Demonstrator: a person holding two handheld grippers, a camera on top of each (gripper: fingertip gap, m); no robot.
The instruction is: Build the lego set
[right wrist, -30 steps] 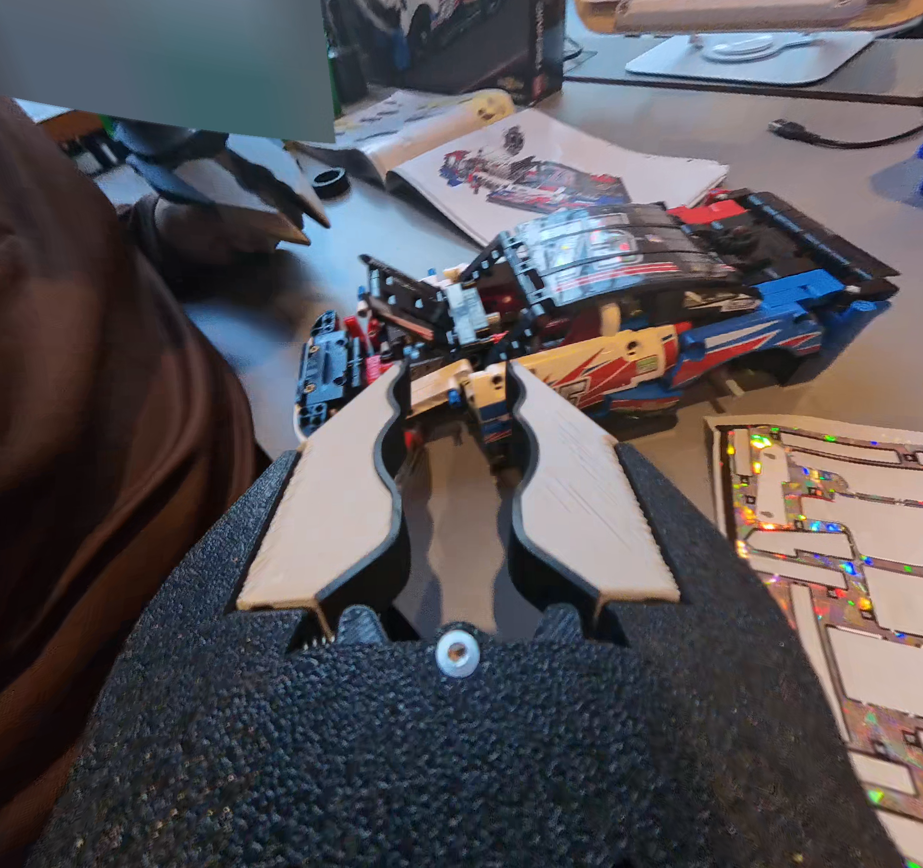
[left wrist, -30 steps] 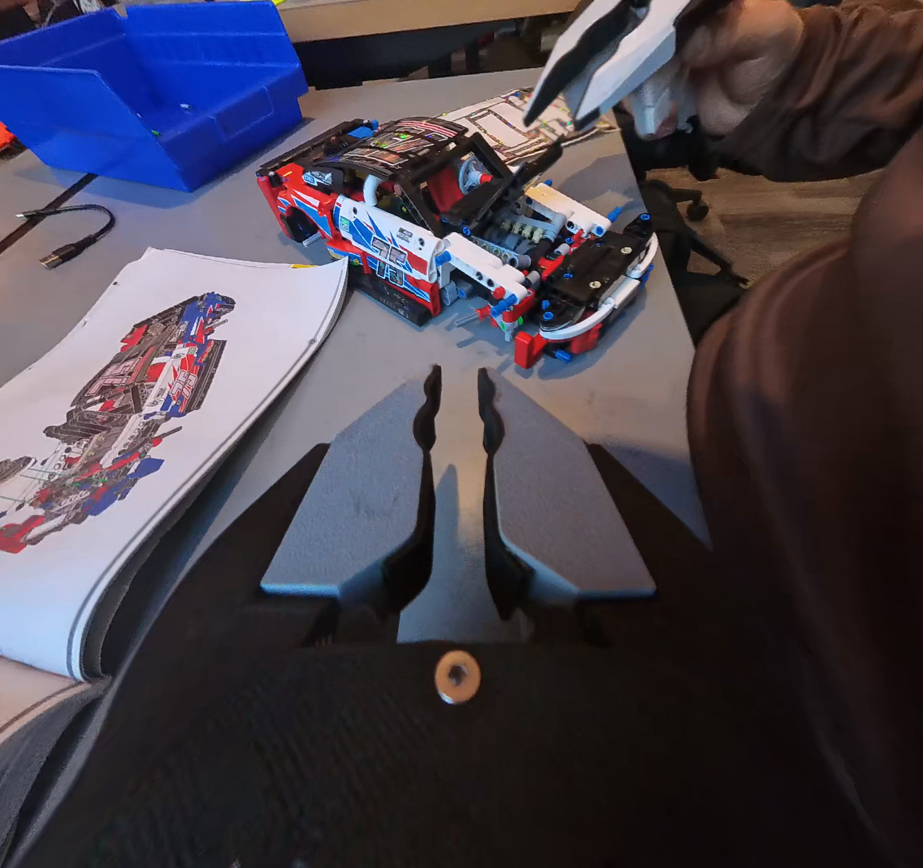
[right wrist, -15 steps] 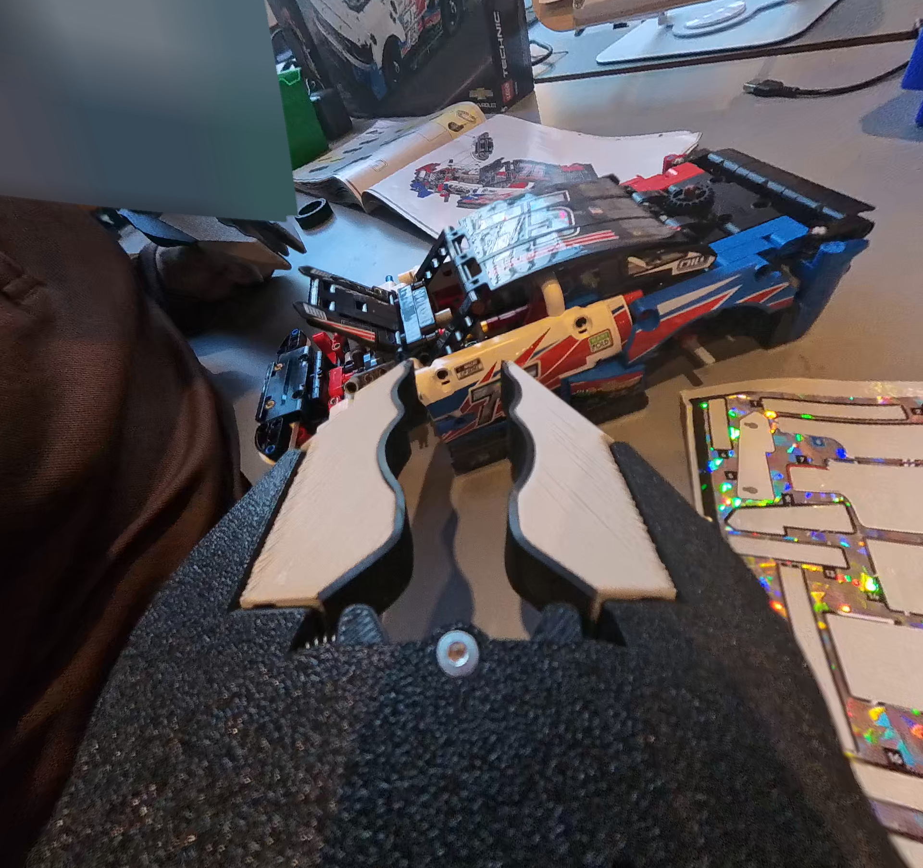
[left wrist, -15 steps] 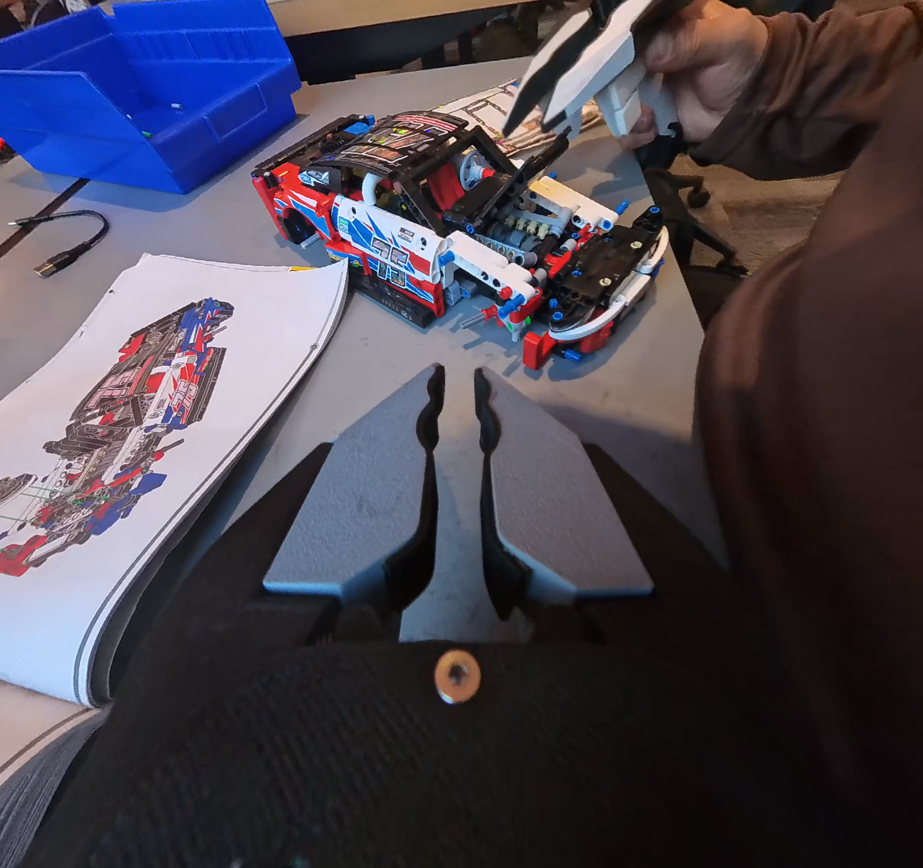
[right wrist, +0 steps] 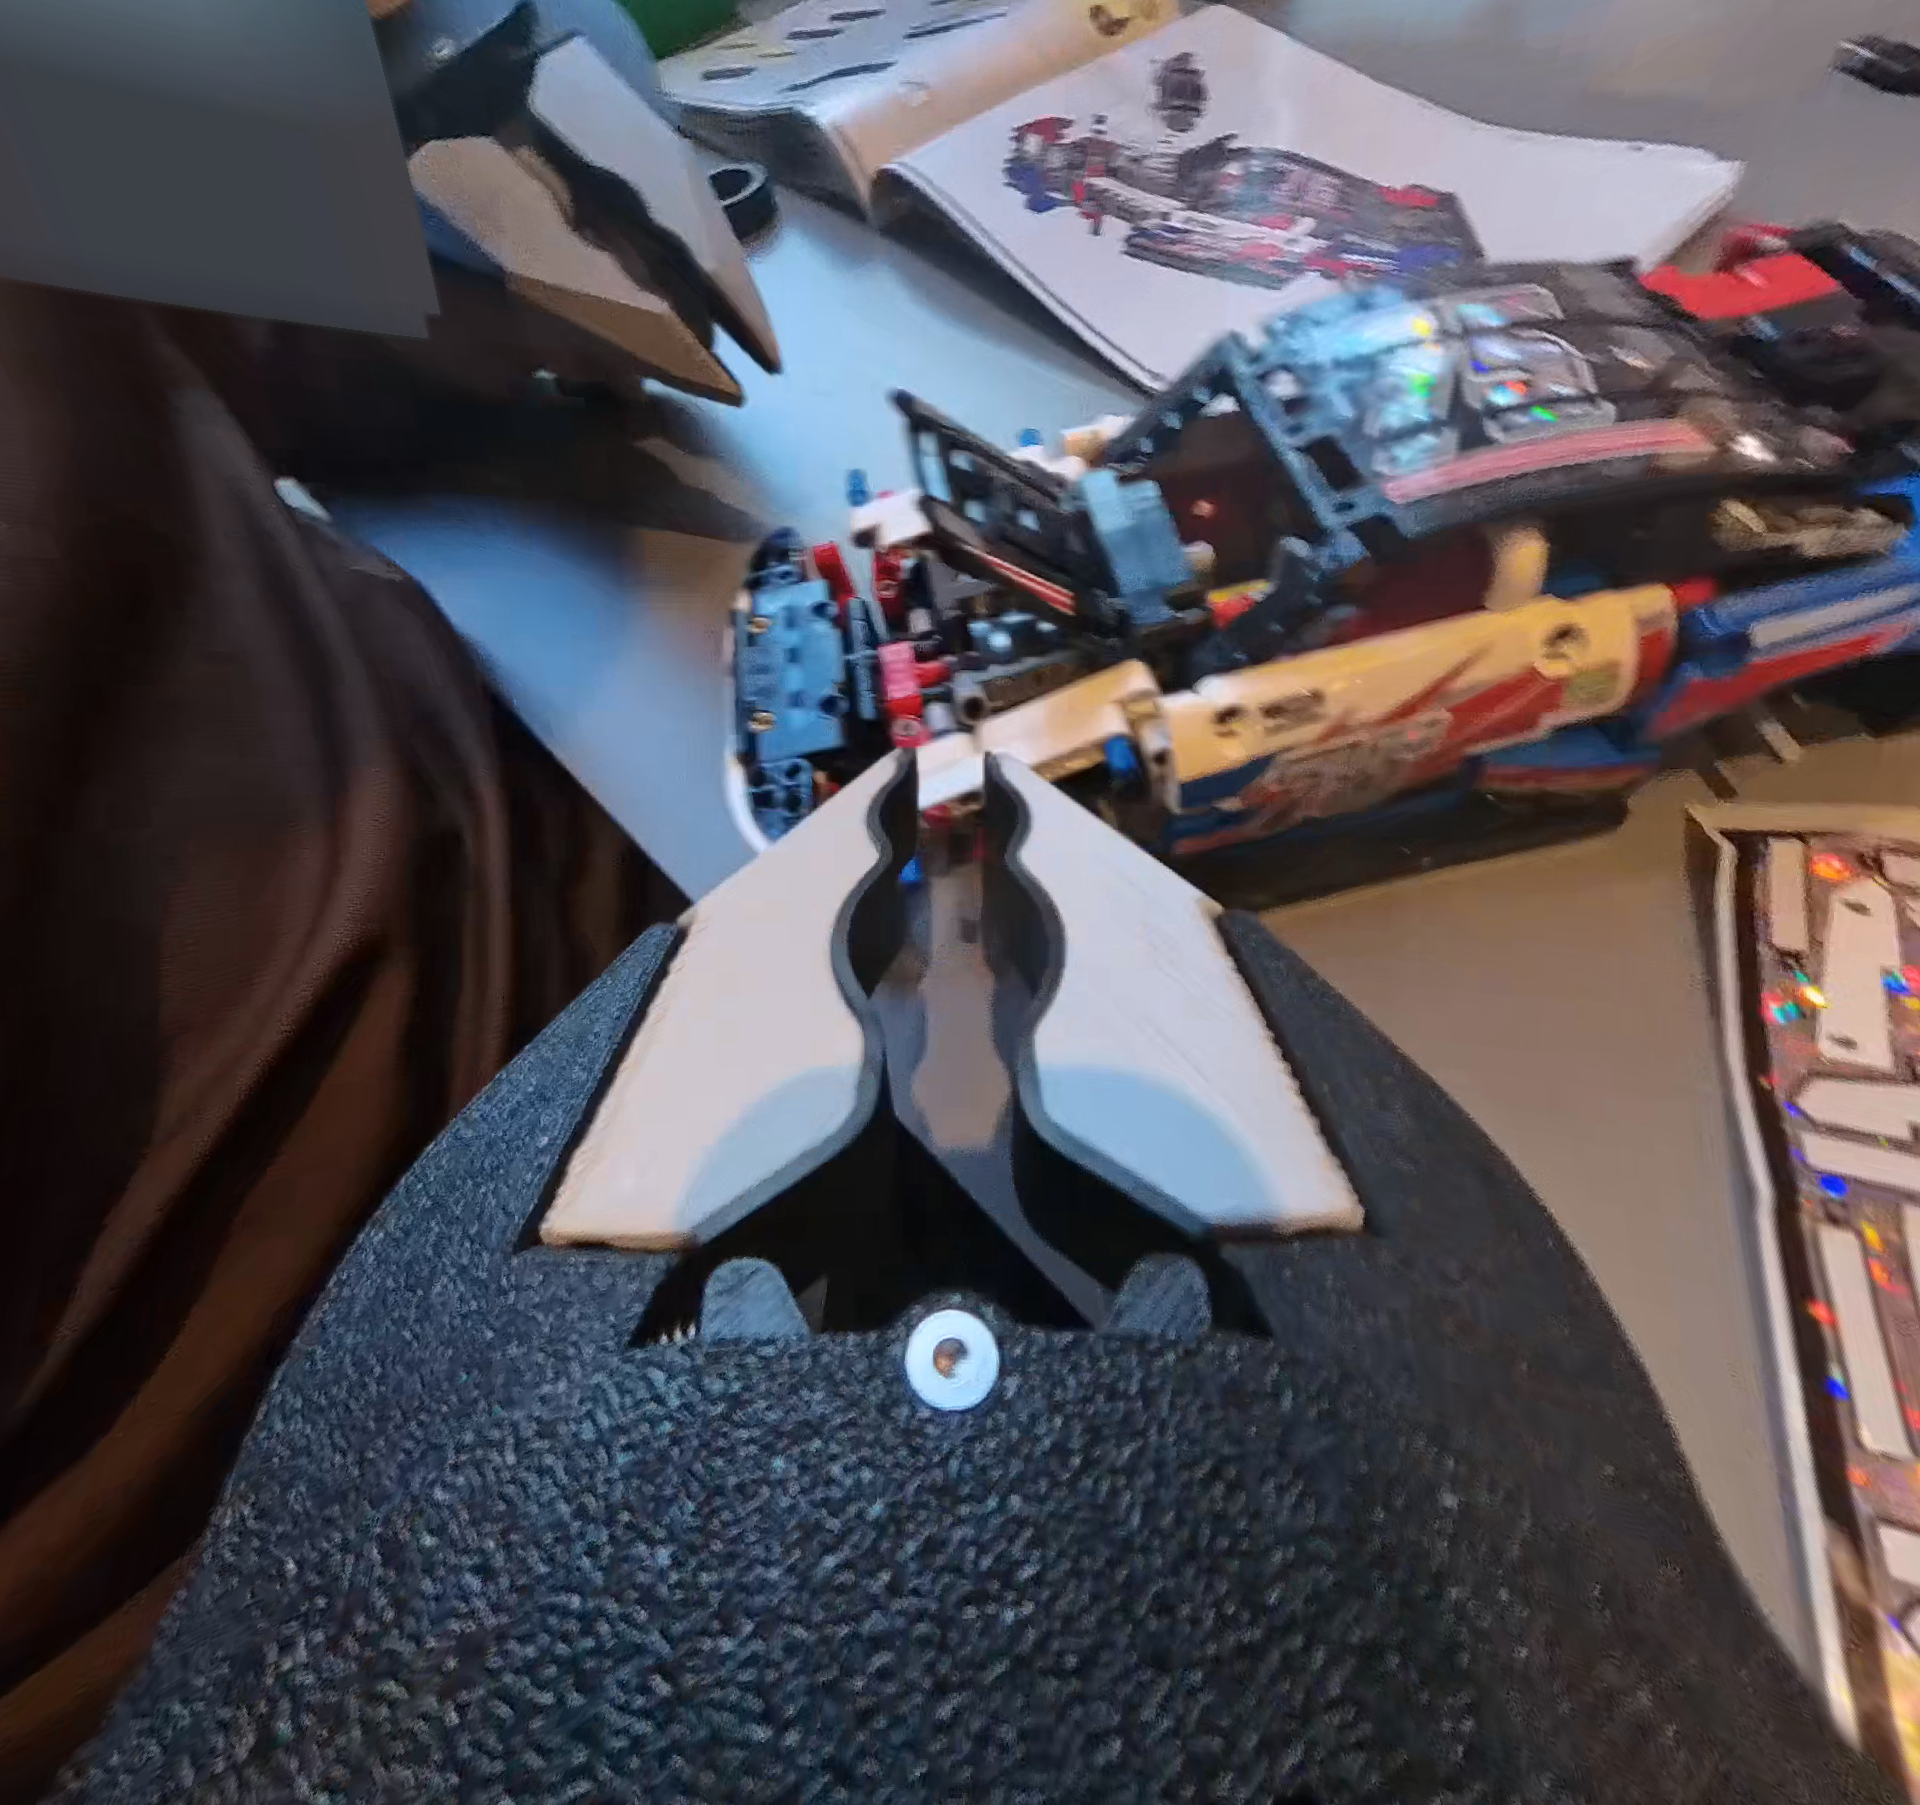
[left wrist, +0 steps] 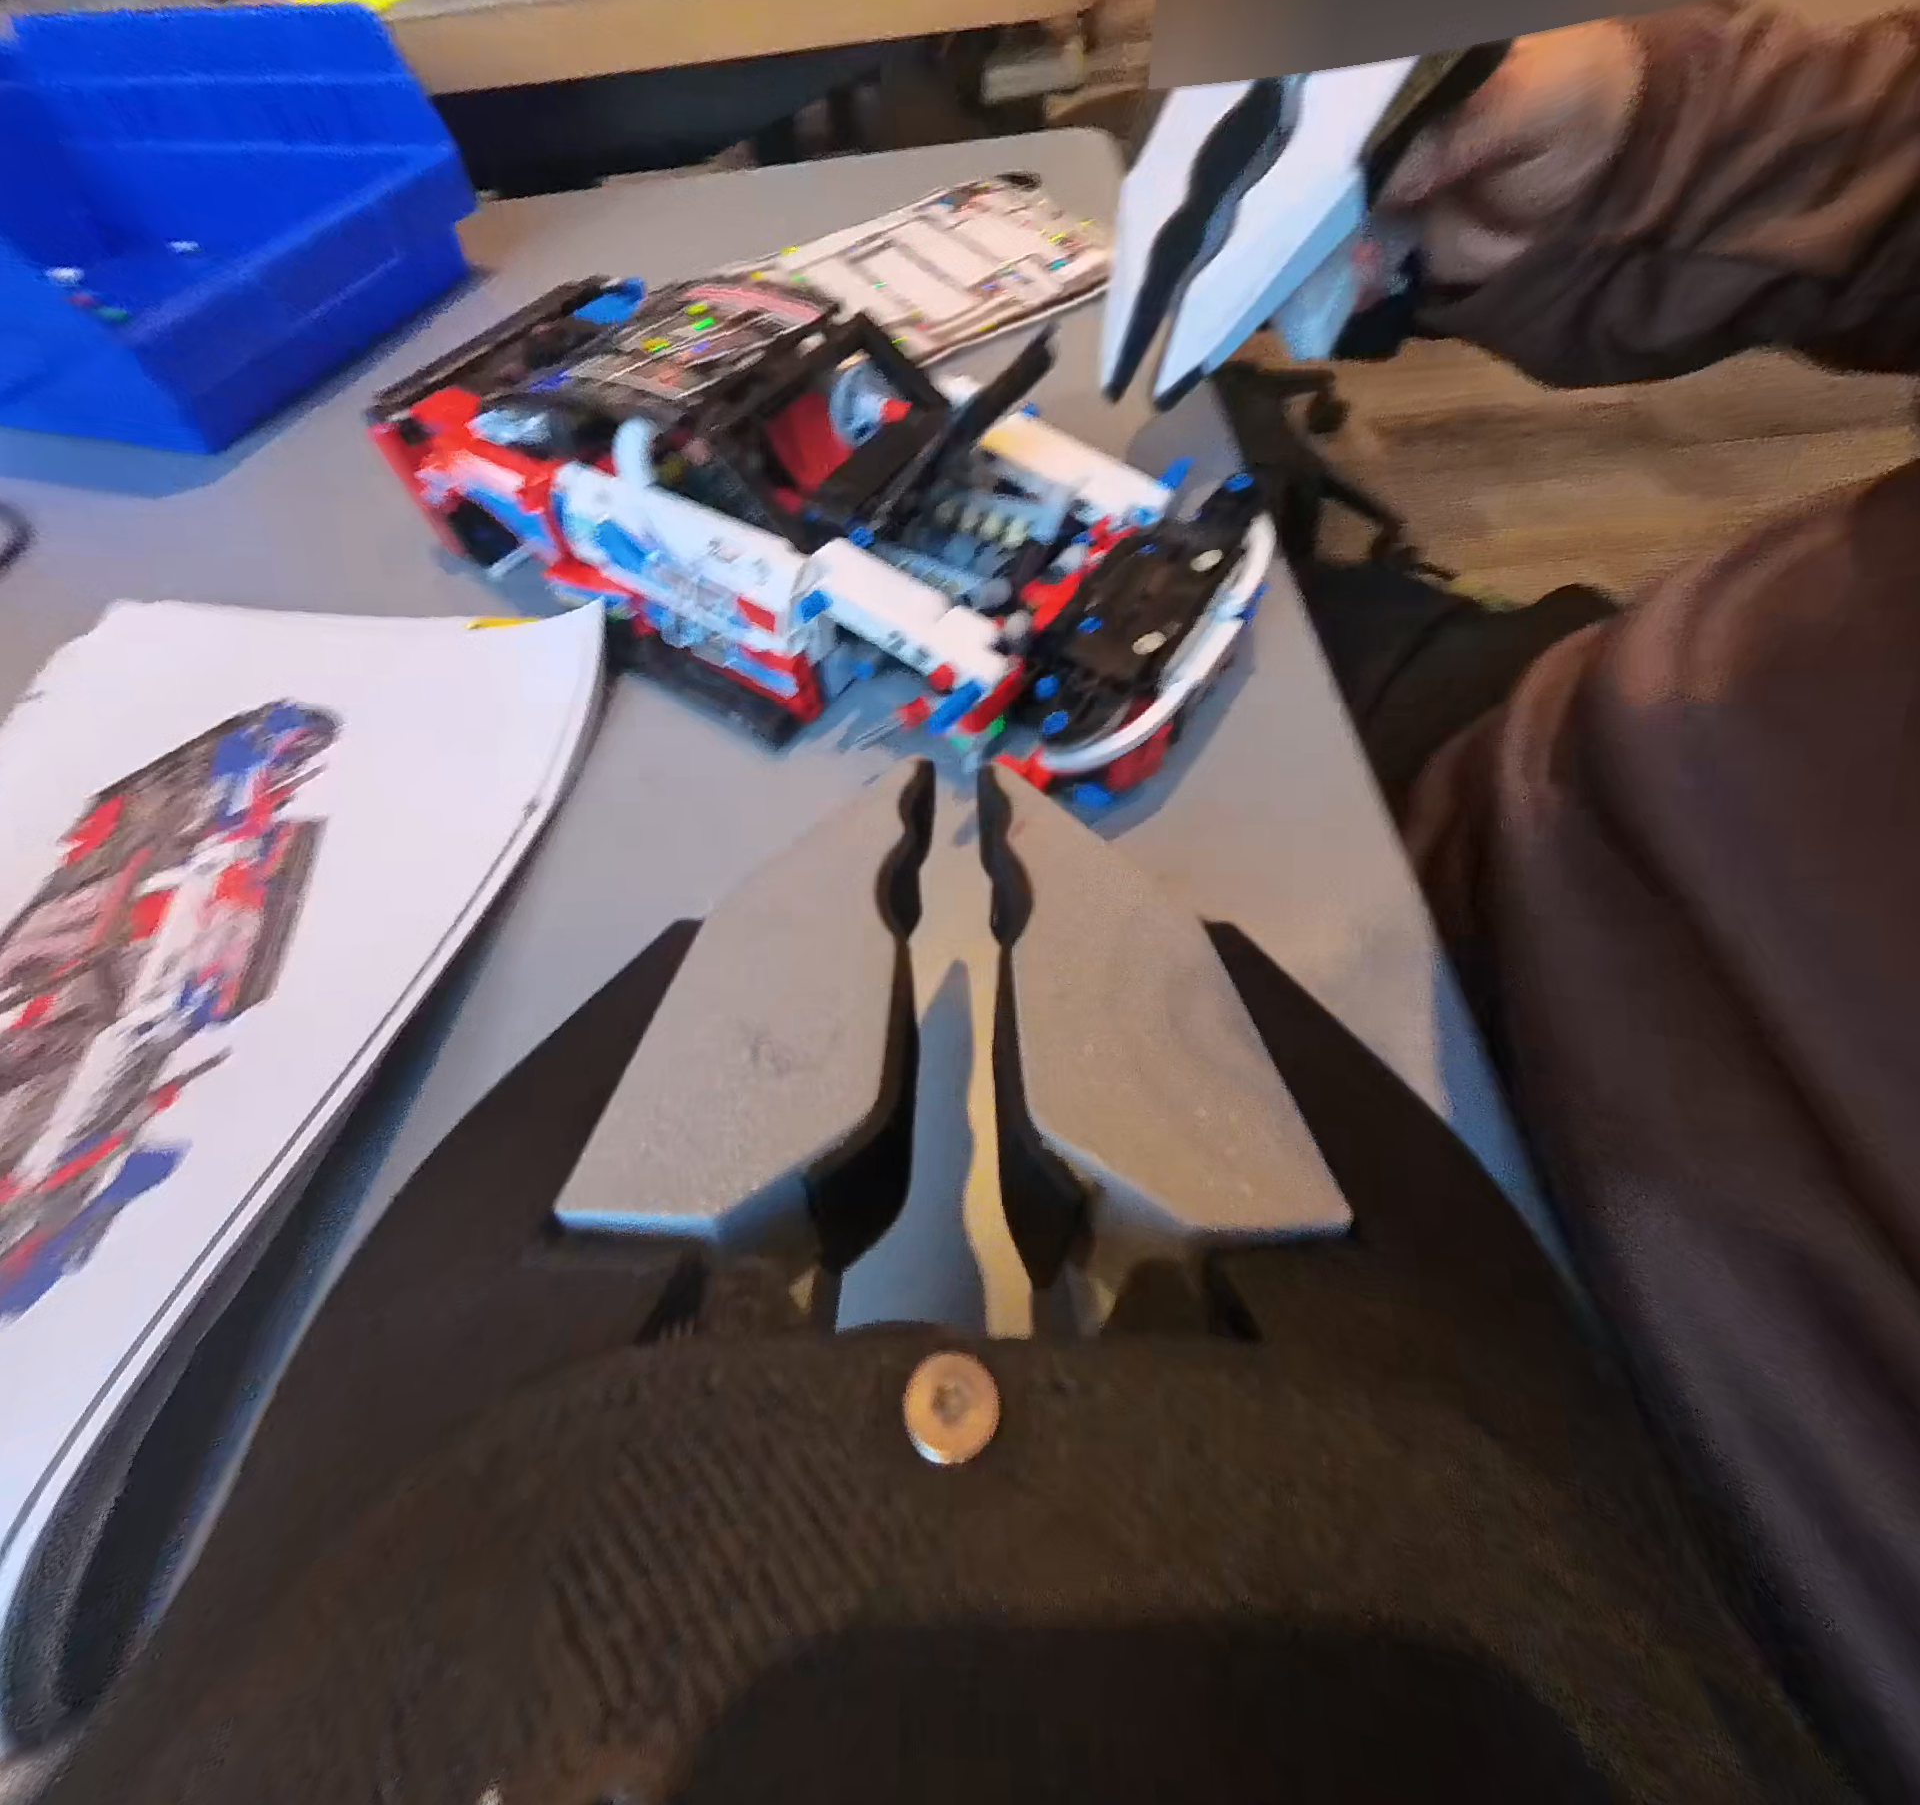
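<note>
Both grippers narrowed since 0.5 s ago; right gripper [right wrist: 951,768] drew back off the car [left wrist: 821,529] toward its front end.

Left gripper [left wrist: 951,779]: jaws a narrow slit, empty, over the table [left wrist: 707,820] just short of the car's nose. Right: narrow gap, nothing held. Car sits mid-table, hood up, between manual [left wrist: 260,882] and sticker sheet [right wrist: 1829,1080].

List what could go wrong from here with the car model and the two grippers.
1. The red, white and blue brick-built car has its front end near the grey table's edge; a push could tip it off.
2. The raised black hood panel looks loosely propped; the right gripper, empty and close to the nose, might knock it.
3. The left gripper, empty, hovers beside the open white instruction booklet and may snag it.
</note>
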